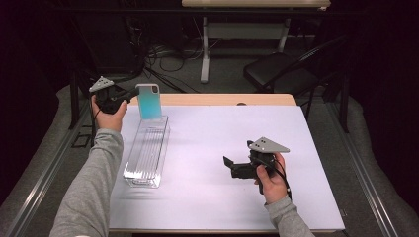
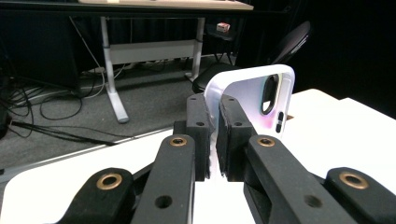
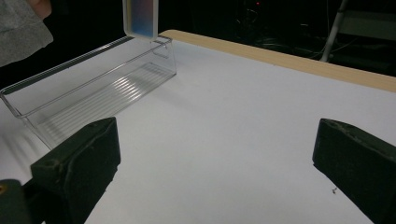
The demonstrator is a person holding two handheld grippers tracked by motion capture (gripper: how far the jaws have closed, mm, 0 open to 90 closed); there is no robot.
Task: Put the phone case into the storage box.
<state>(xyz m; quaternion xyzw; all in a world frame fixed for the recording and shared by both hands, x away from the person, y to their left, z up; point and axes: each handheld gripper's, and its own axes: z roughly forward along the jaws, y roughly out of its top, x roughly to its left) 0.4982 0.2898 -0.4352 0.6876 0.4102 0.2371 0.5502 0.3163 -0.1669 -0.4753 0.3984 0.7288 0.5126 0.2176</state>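
A phone case [image 1: 149,101] with a teal-to-white back hangs upright over the far end of a clear plastic bin [image 1: 146,150]. My left gripper [image 1: 129,94] is shut on the case's side edge; in the left gripper view the pads [image 2: 231,135] pinch the white rim of the case [image 2: 254,95], whose camera cut-out faces me. My right gripper [image 1: 228,165] rests low over the white table [image 1: 212,148], its jaws wide open with nothing between them. In the right gripper view the case's lower end [image 3: 140,18] hovers just above the bin's far end [image 3: 93,84].
The bin is long, narrow and empty, lying lengthwise at the table's left. A wooden strip [image 1: 222,99] edges the table's far side. Beyond stand a black folding chair [image 1: 281,69] and a desk frame [image 1: 205,44] with cables on the floor.
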